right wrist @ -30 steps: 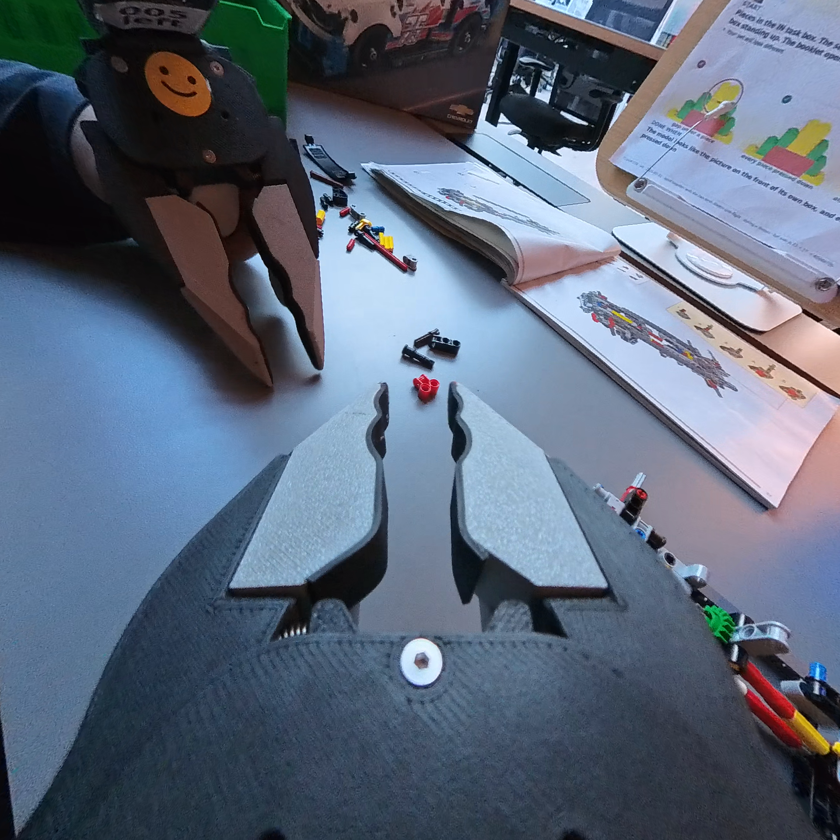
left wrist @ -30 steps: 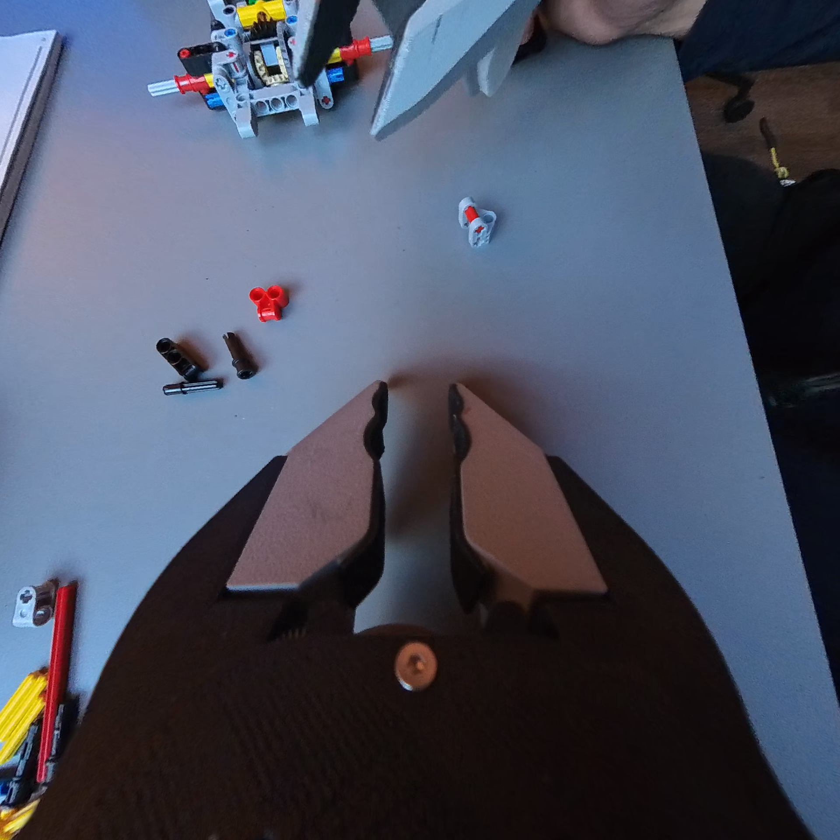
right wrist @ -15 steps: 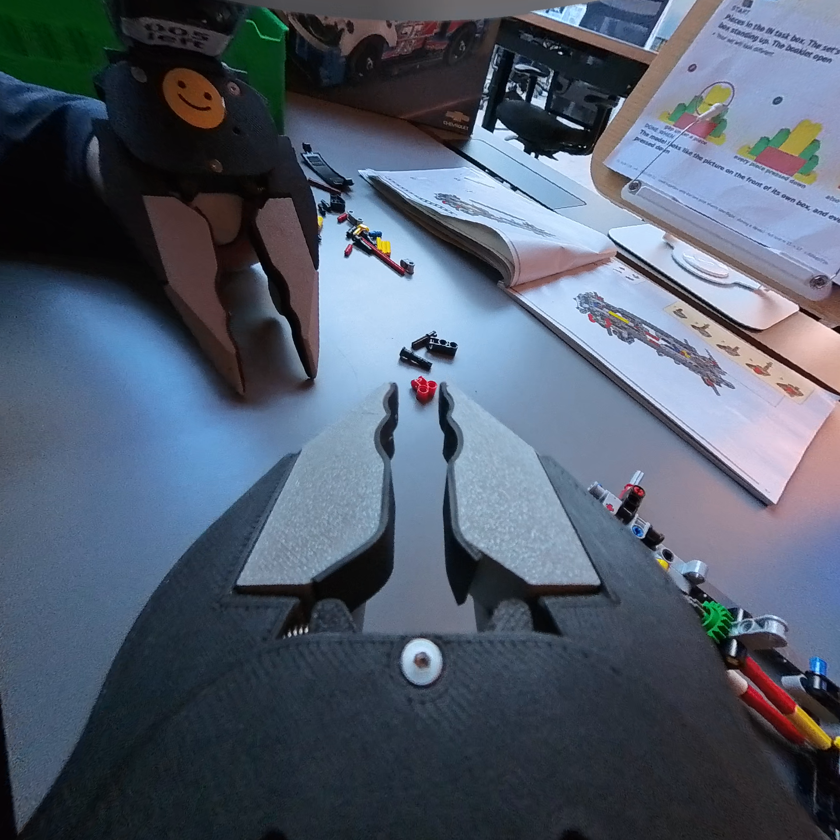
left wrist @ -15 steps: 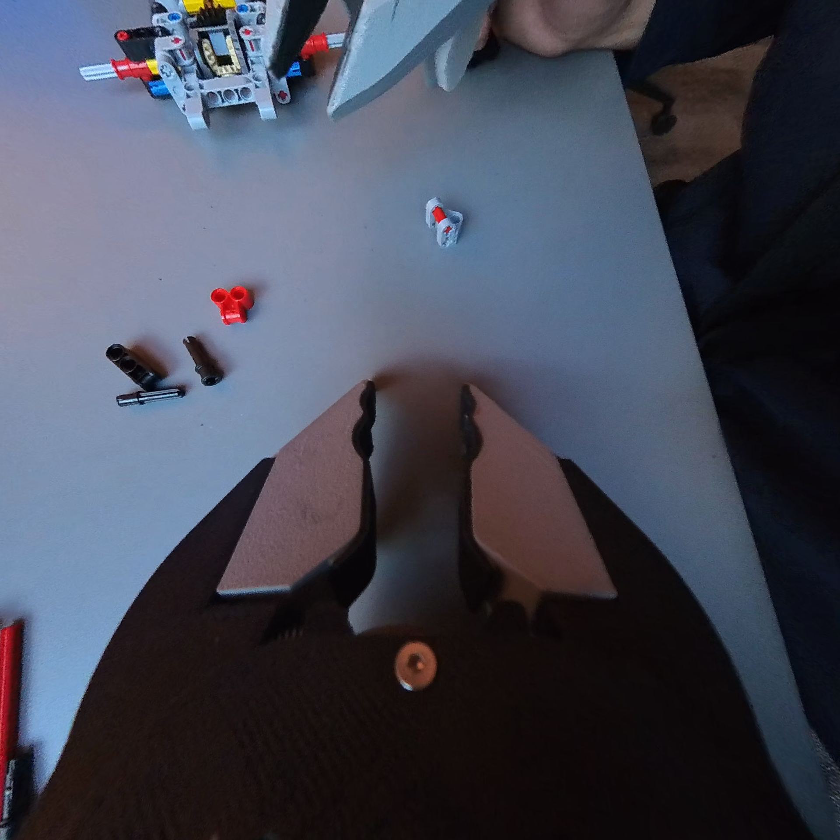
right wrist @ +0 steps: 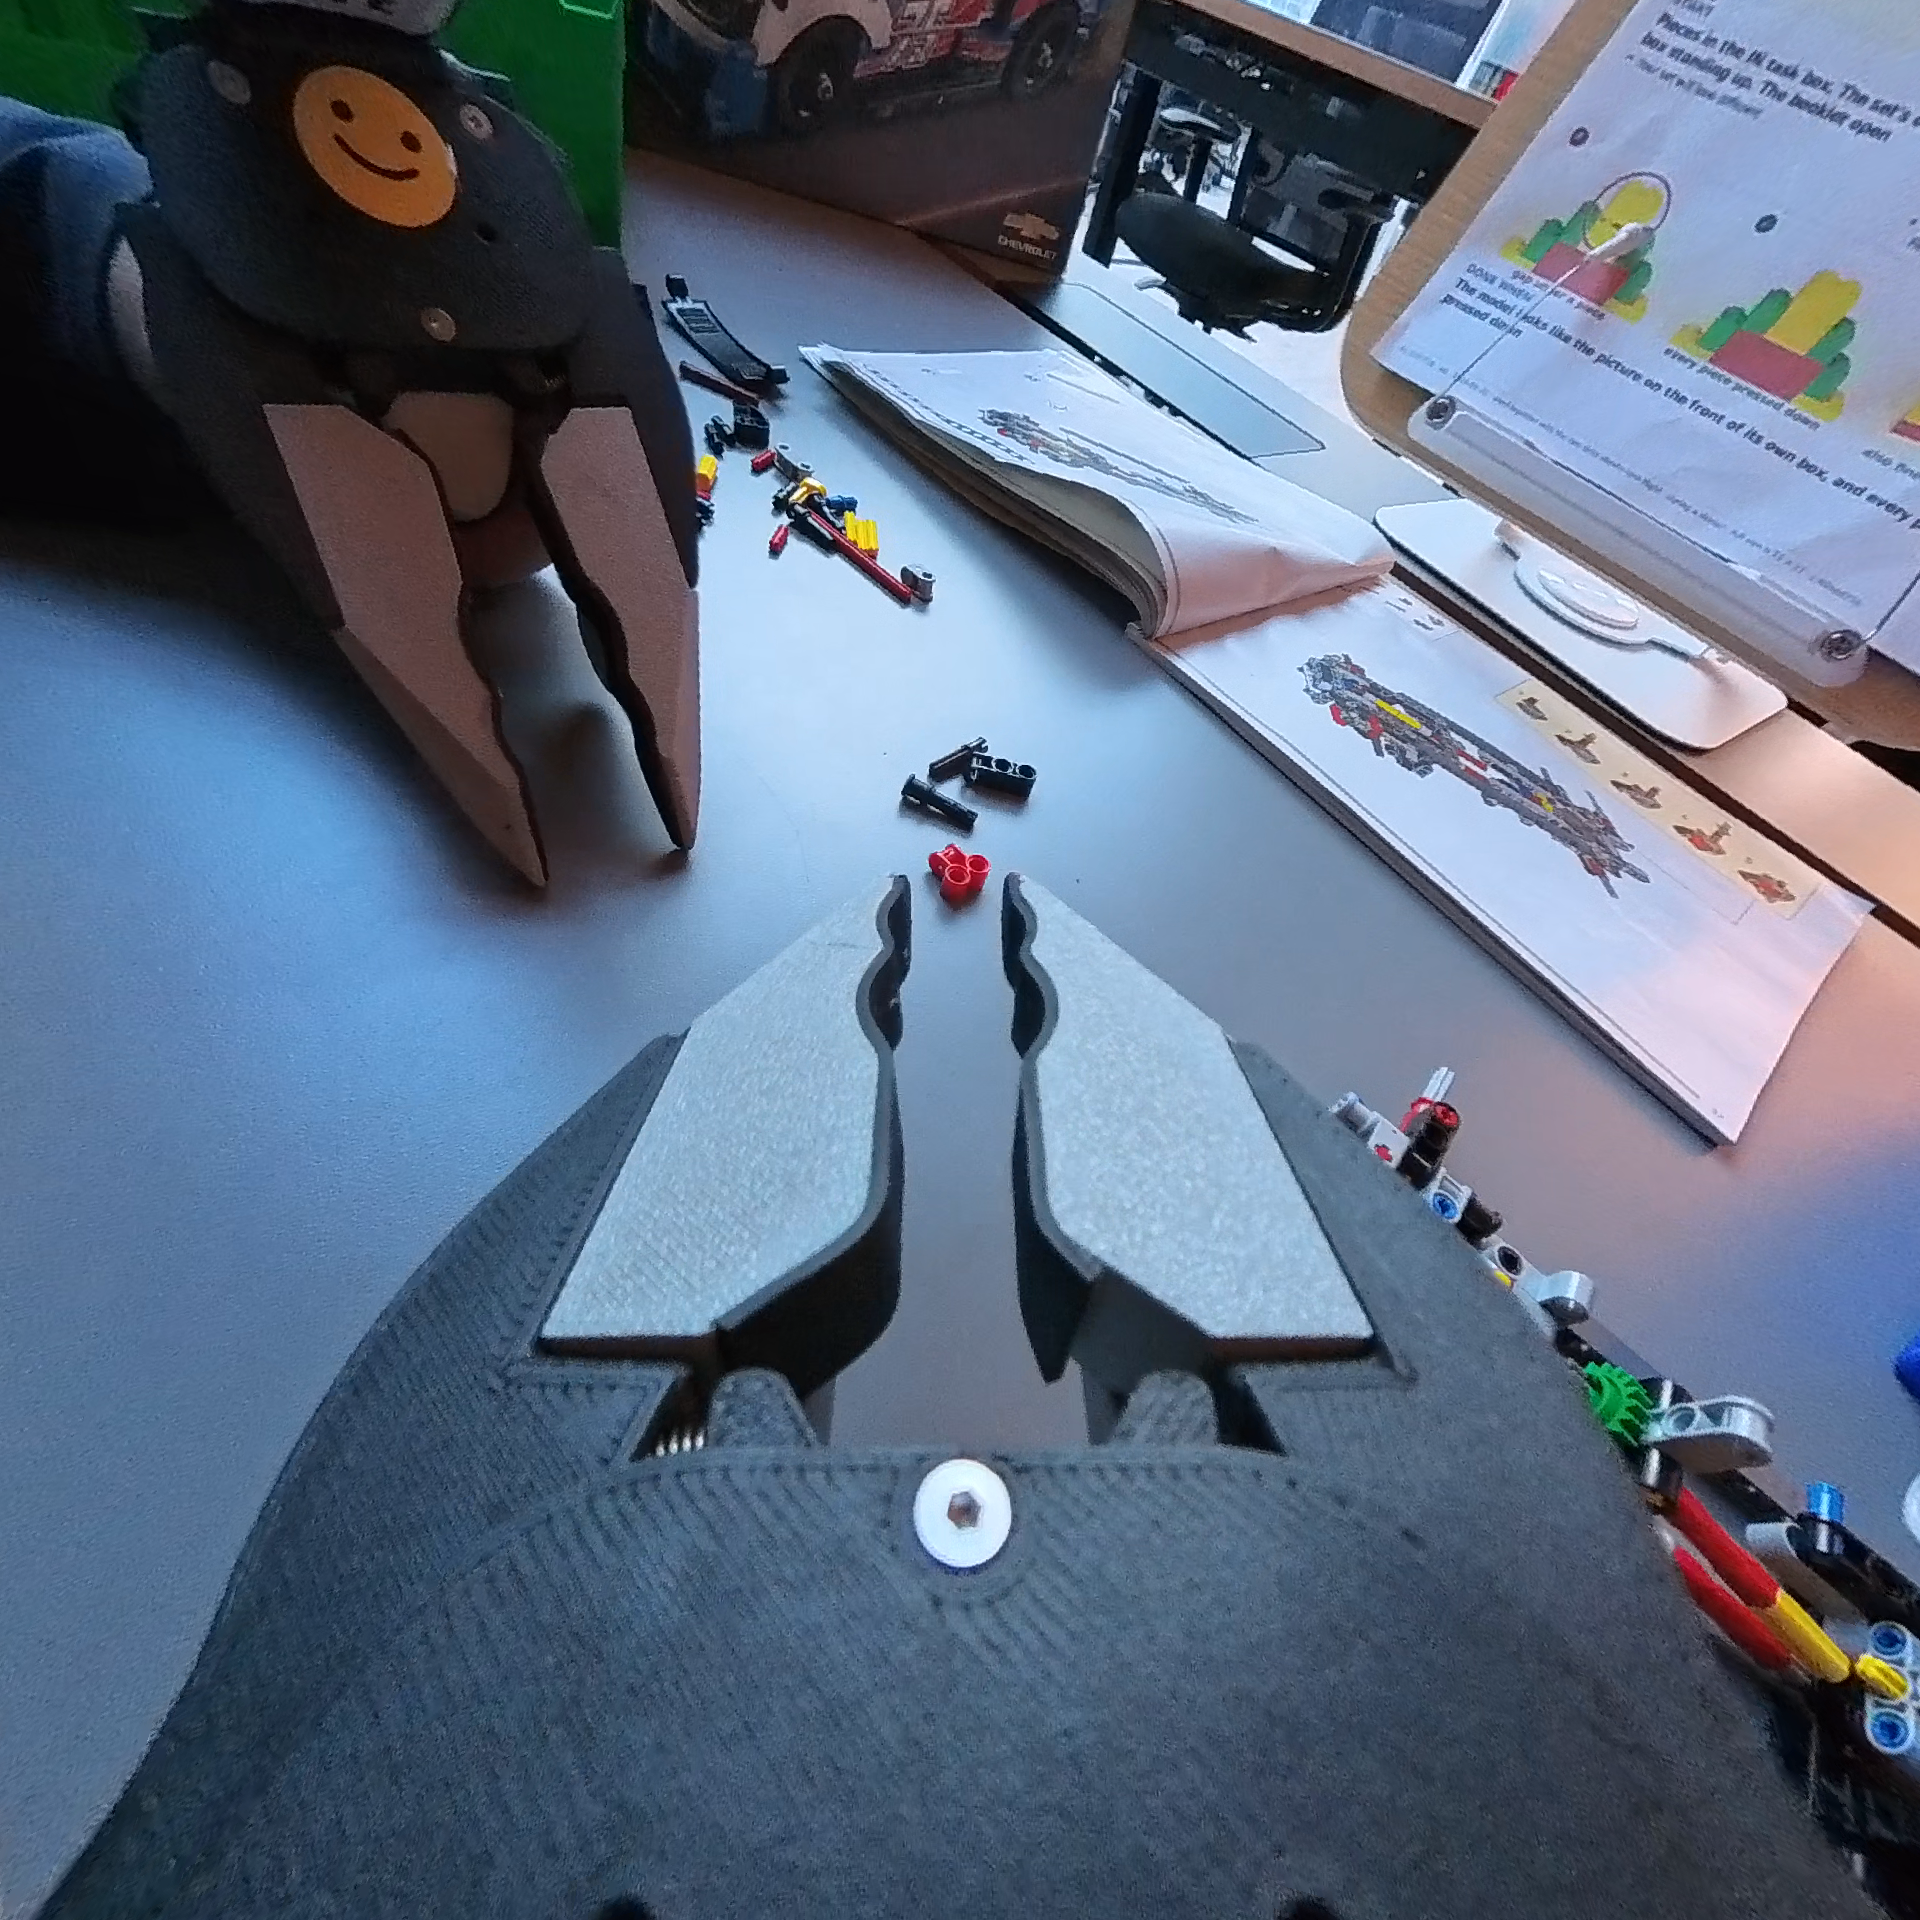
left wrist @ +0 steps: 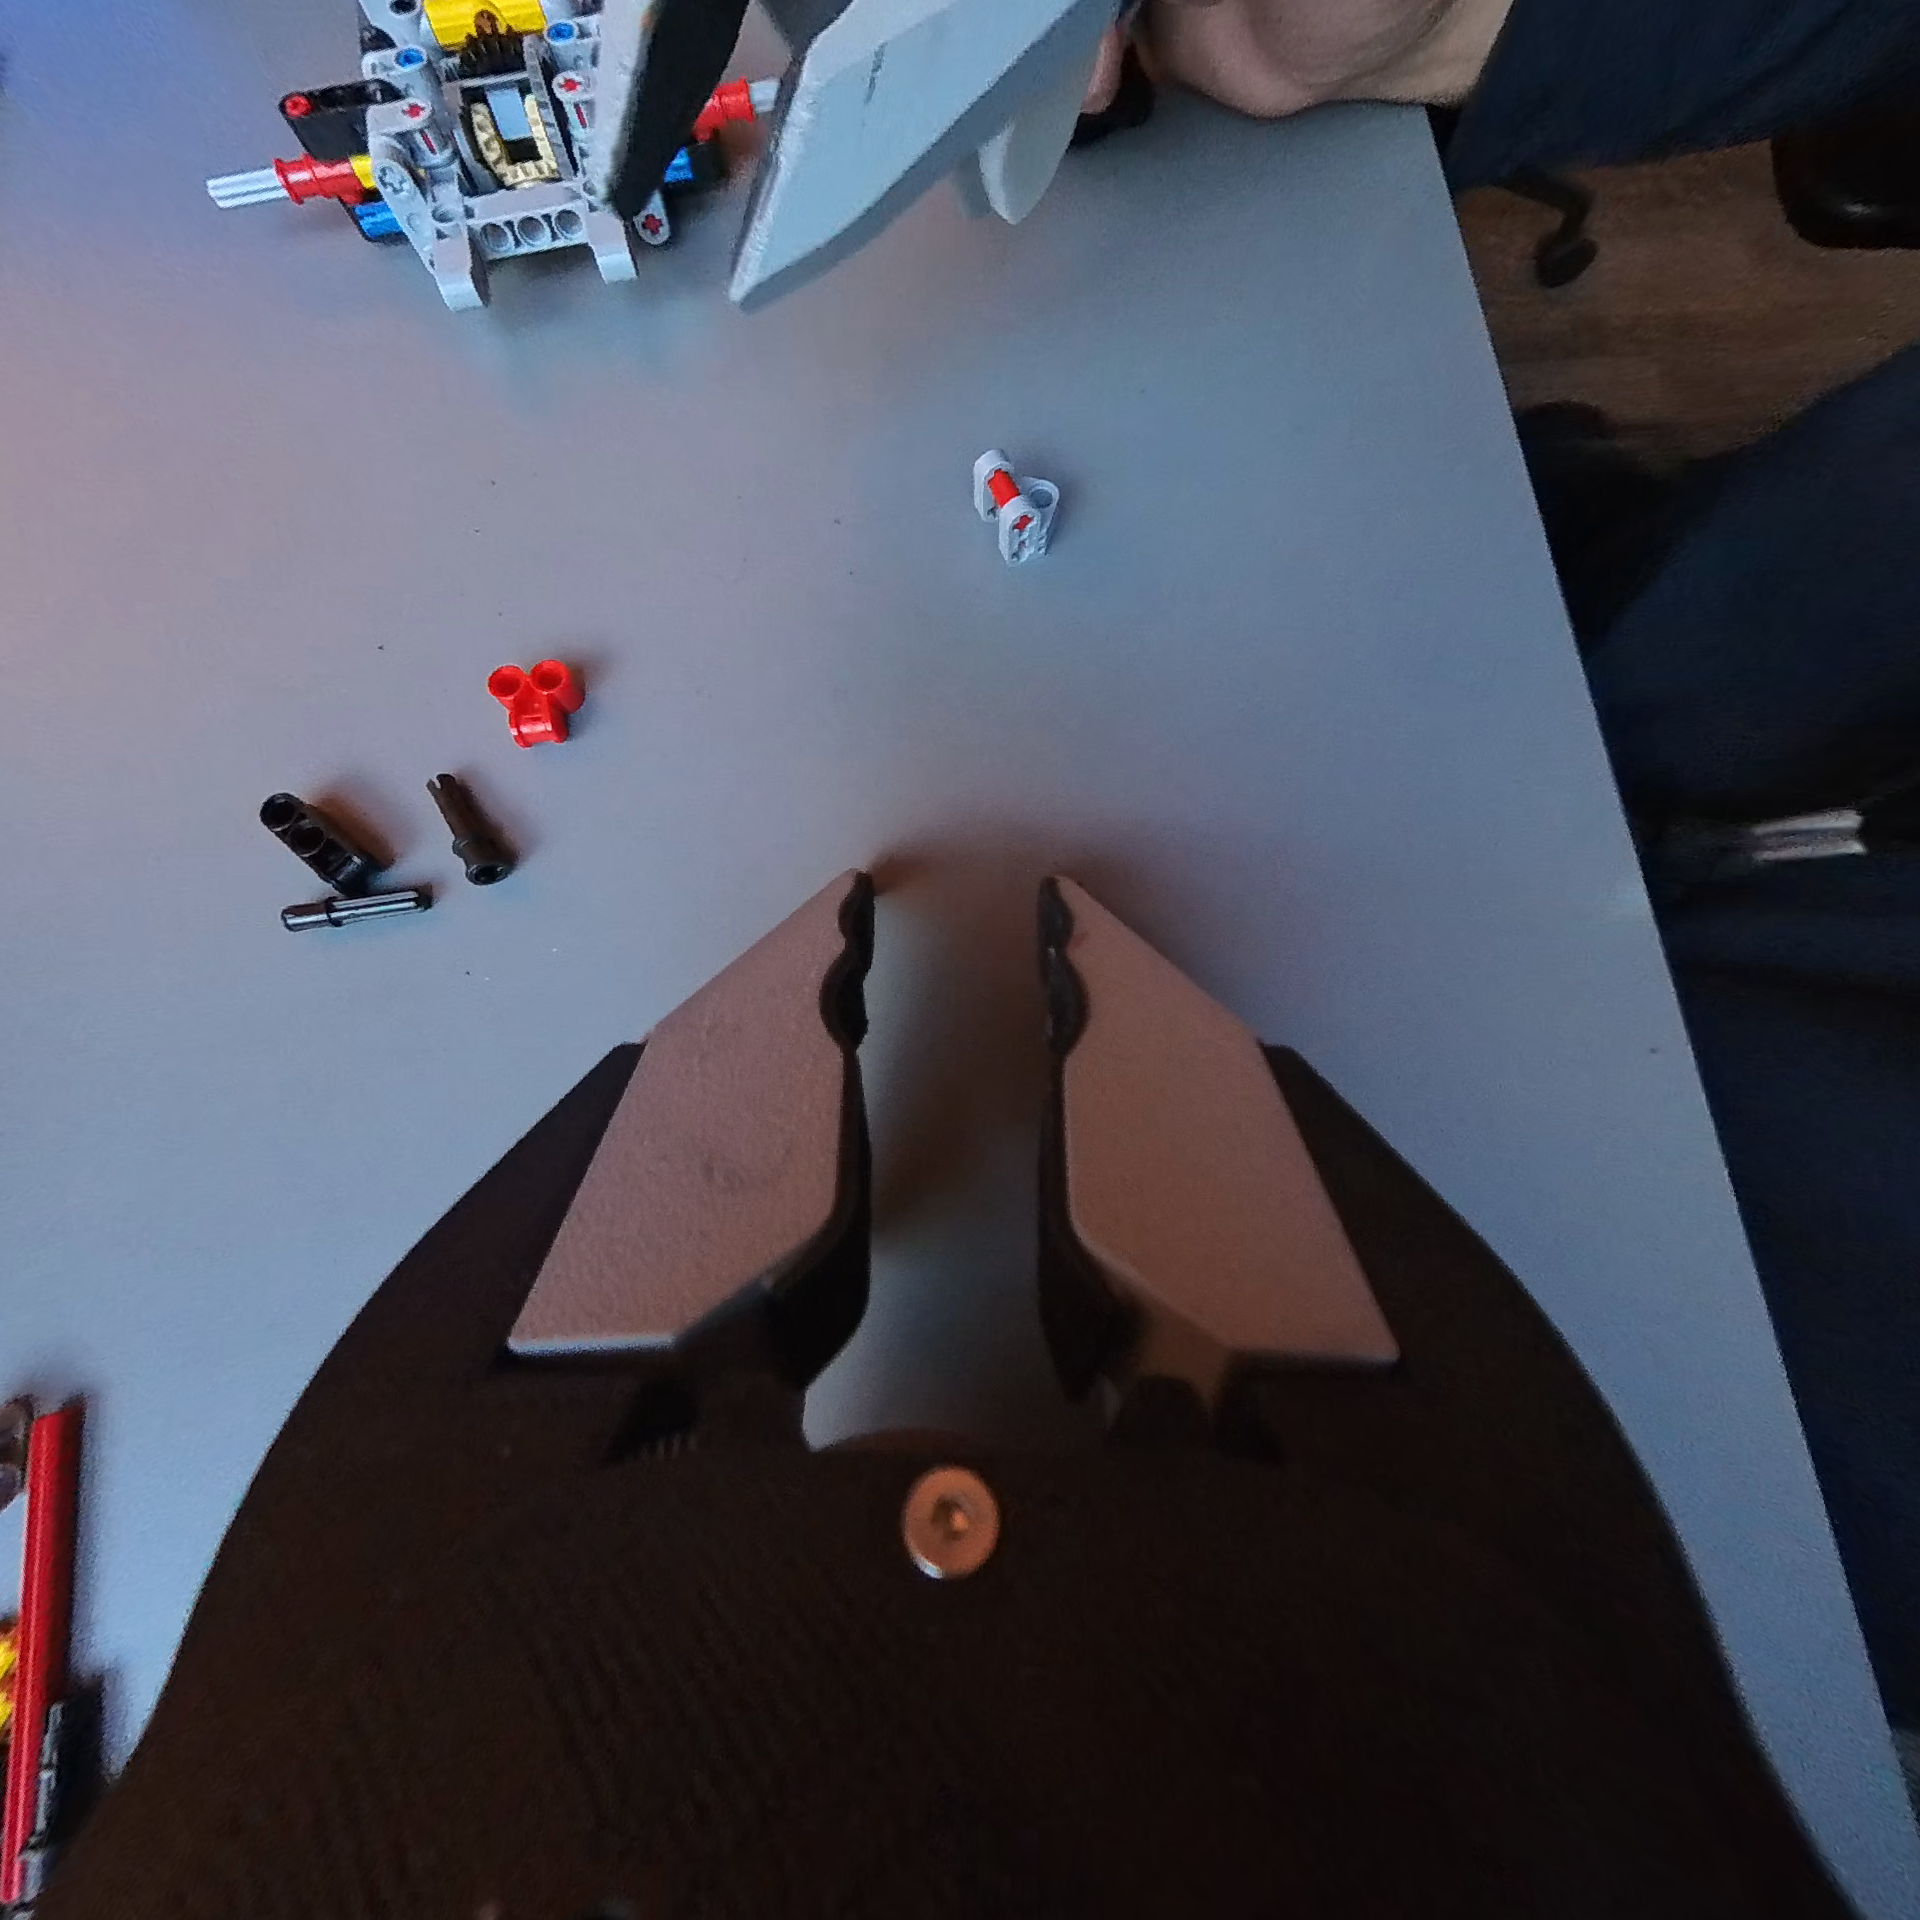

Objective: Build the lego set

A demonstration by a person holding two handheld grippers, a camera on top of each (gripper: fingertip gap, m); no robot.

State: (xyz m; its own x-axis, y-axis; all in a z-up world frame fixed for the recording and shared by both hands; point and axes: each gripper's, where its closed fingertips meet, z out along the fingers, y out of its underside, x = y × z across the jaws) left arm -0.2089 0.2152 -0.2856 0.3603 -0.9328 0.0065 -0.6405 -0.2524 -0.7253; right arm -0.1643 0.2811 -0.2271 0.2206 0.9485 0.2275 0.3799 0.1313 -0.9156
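Observation:
My left gripper (left wrist: 956,885) is open and empty, its tips low over bare grey table (left wrist: 1195,675). It also shows in the right wrist view (right wrist: 605,857), with nothing between its fingers. A red connector (left wrist: 535,701) and three black pins (left wrist: 473,831) lie to its front left. A small grey-and-red piece (left wrist: 1016,504) lies ahead of it. My right gripper (right wrist: 954,888) is open with a narrow gap and holds nothing. The red connector (right wrist: 961,871) lines up beyond its tips. In the left wrist view the right gripper (left wrist: 691,249) is far off, beside a grey, yellow and red brick assembly (left wrist: 488,145).
An open instruction booklet (right wrist: 1143,520) and a stand with a printed sheet (right wrist: 1662,312) are on the right. Loose parts (right wrist: 831,520) lie behind the left gripper, more (right wrist: 1714,1507) at the right gripper's side. The table edge (left wrist: 1538,623) runs along the right. A box (right wrist: 883,104) stands at the back. Spacing between my two grippers at the tips: around 10 cm. My right tips are roughly 6 cm from the small grey-and-red piece (left wrist: 1016,504).
My right gripper's fingers have drawn closer together on nothing. My left gripper's fingers have spread a little wider, and it has shifted slightly towards the table edge. No piece has moved.

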